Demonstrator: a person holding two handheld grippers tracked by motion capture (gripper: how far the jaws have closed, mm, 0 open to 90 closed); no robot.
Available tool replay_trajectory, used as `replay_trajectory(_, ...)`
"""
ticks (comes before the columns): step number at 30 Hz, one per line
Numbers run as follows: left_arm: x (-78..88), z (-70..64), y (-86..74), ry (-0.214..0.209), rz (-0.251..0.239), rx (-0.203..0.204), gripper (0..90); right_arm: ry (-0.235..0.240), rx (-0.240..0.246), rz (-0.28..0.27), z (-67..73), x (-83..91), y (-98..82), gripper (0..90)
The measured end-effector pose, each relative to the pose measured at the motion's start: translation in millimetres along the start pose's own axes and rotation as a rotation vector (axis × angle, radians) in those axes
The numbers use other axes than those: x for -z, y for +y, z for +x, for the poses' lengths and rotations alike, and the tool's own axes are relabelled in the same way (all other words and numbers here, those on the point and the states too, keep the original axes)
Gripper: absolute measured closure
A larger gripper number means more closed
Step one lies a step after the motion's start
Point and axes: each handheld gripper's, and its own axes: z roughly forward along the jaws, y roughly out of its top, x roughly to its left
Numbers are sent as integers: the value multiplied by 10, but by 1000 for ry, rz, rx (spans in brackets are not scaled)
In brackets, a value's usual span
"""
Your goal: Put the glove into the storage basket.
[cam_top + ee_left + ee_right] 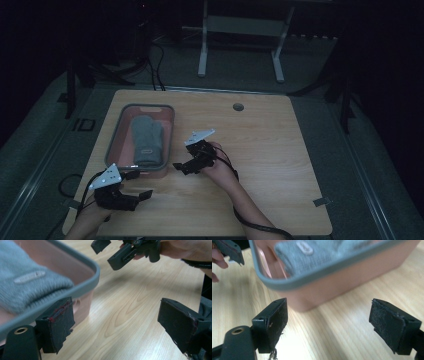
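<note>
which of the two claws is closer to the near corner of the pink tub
The left claw: its upper jaw sits right at the near rim of the tub holding the grey mitten. The right claw stands a little off its right side.

From my remote station, the high view comes through dim and underexposed: the table (260, 140) is the one lit patch, the room around it sinking to near black, with detail soft and grainy. My two gripper views are far brighter, the wood pale with soft sheen and faint shadow under the bin (85, 287). There the bin's rim smears with blur, the mitten (317, 255) is out of focus, and the close jaw pads look sharper, with edges stretched toward the corners.
</note>
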Motion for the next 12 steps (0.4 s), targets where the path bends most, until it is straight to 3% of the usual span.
replay_trajectory(6, -53, 45, -110, 13, 11, 5, 142, -2, 9, -3, -45, -61, -171, 145)
replay_trajectory(12, -54, 58, -110, 12, 5, 3, 142, 11, 0, 19, -67, -133, -282, 140)
